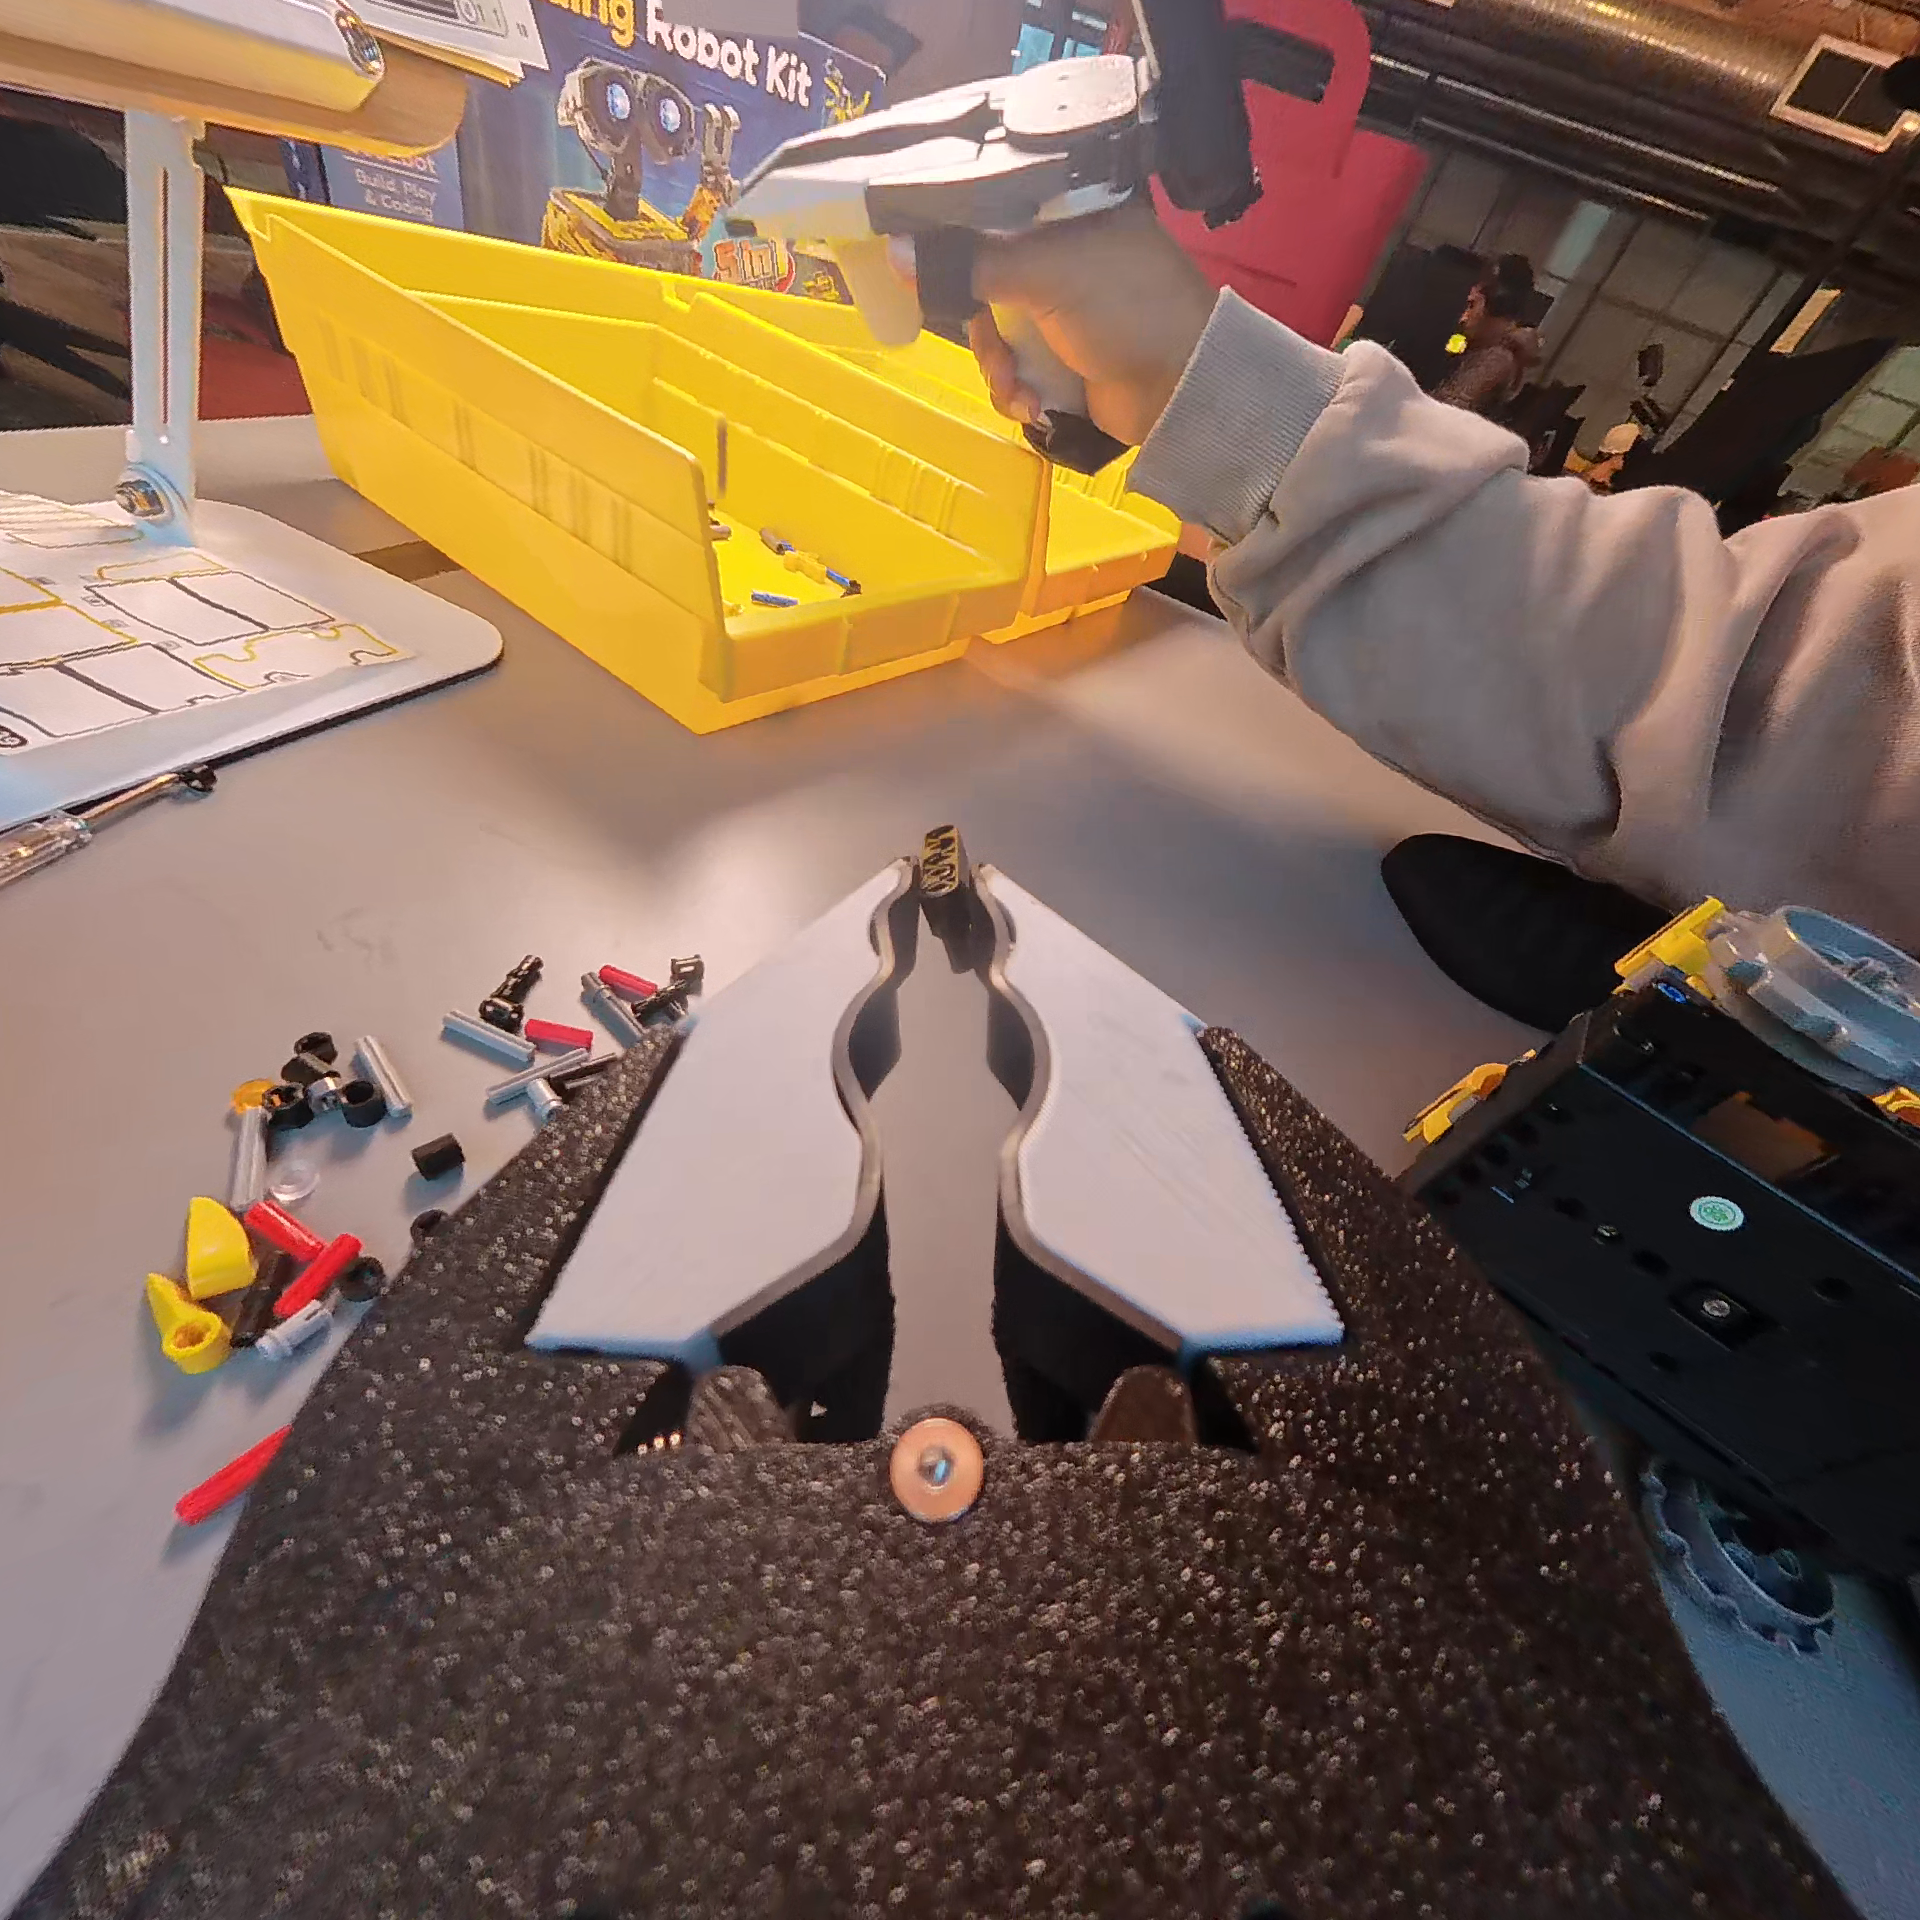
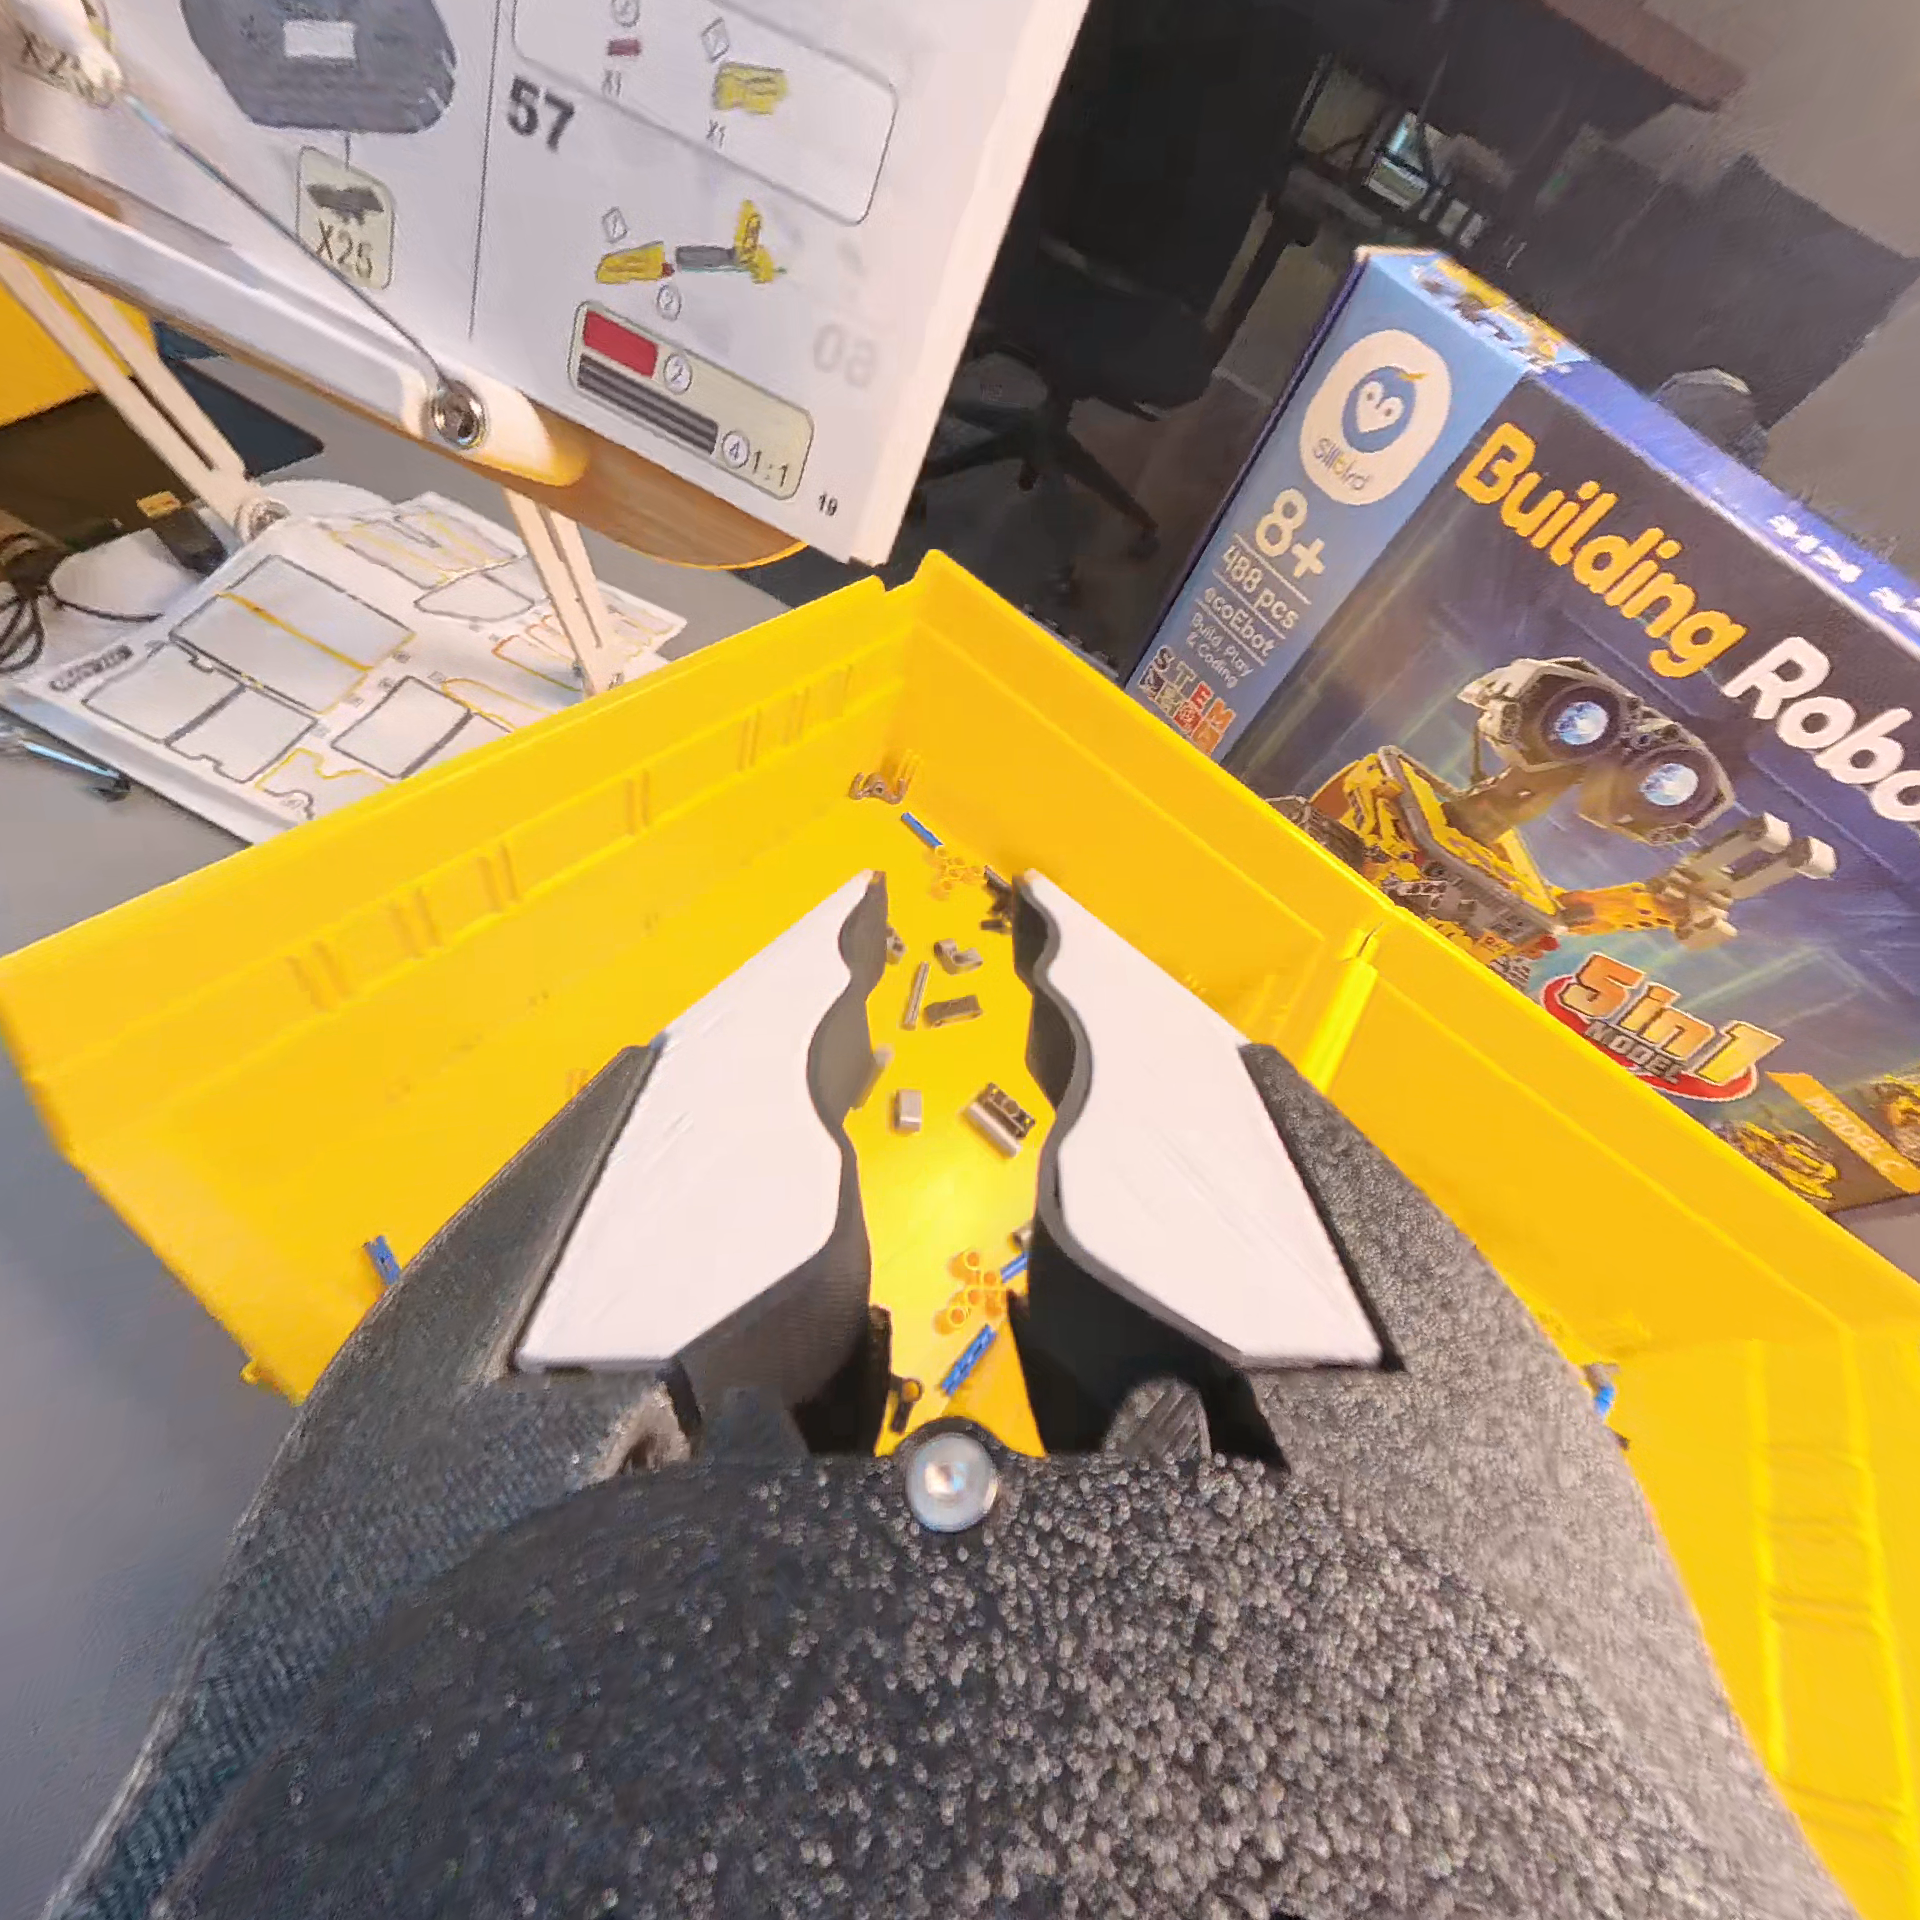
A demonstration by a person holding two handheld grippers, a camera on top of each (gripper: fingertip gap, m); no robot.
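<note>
Left gripper [image 1: 943, 883] pinches a small black-and-yellow piece [image 1: 945, 881] at the very tips, above the grey table [image 1: 644, 831]

Your hold is shallow, so a twist could flick it into the loose pins [image 1: 416, 1101] toward the table's left edge; its long axis runs straight away from you. Your right gripper [image 2: 948, 883] hangs part-open and empty over the yellow bin [image 2: 520, 935], so it could knock the bin's wall

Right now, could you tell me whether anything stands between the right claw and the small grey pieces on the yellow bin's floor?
Nothing visible does. The right claw hangs open inside the yellow bin, and the grey pieces lie uncovered on the floor directly between its fingers.
</note>
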